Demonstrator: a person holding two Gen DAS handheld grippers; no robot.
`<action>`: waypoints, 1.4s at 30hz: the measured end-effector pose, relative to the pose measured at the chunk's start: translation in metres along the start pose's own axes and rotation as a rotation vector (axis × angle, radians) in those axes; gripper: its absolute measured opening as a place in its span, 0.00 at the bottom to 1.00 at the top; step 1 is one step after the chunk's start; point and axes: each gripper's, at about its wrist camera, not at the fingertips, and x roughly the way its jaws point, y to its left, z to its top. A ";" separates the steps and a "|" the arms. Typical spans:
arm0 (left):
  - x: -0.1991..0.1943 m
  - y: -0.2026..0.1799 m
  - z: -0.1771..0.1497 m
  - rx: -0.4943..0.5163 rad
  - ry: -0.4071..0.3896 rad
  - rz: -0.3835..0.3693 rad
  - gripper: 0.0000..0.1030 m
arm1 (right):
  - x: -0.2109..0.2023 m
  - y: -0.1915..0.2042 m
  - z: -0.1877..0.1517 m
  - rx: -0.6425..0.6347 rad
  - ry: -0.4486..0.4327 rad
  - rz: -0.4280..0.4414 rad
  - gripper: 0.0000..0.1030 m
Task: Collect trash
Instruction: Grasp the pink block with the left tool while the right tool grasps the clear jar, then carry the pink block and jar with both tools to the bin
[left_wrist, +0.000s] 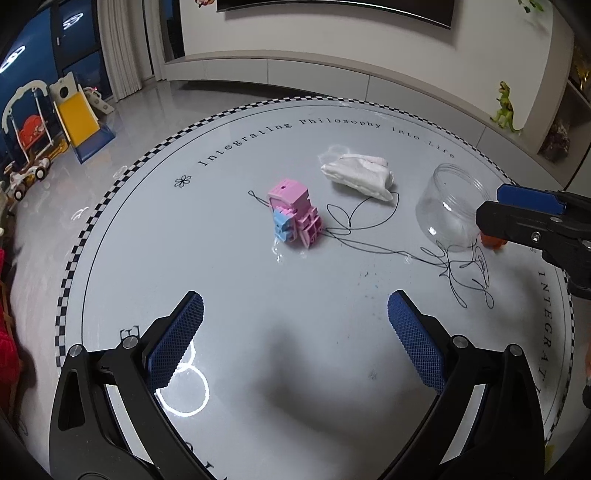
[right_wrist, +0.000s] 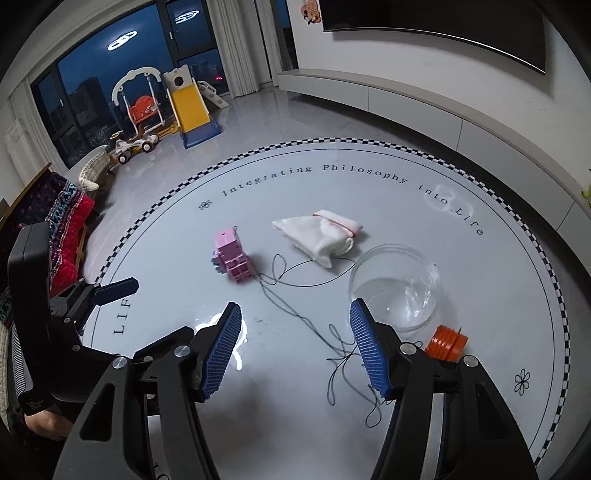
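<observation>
Both the left gripper (left_wrist: 295, 332) and right gripper (right_wrist: 295, 347) hover with fingers spread and empty above the round white worktop (left_wrist: 147, 258), likely still choosing. The trash lies mid-frame: tangled black thread (right_wrist: 295, 314), perhaps trailing from the orange spool (right_wrist: 445, 341), beside a clear plastic jar (right_wrist: 399, 291), white cloth pouch (right_wrist: 317, 236) and pink block toy (right_wrist: 232, 258).

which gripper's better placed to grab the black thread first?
Probably the right gripper: its open jaws hang just above the tangled black thread. From the open left gripper, that tangle lies off to the side.
</observation>
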 end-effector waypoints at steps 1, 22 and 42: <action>0.003 -0.001 0.005 0.001 0.001 -0.002 0.94 | 0.005 -0.004 0.004 0.003 0.008 -0.005 0.61; 0.085 0.006 0.046 -0.064 0.053 -0.015 0.69 | 0.081 -0.050 0.027 -0.004 0.115 -0.056 0.08; 0.008 0.015 0.009 -0.056 -0.002 -0.042 0.40 | 0.025 -0.001 0.013 0.015 0.045 0.011 0.08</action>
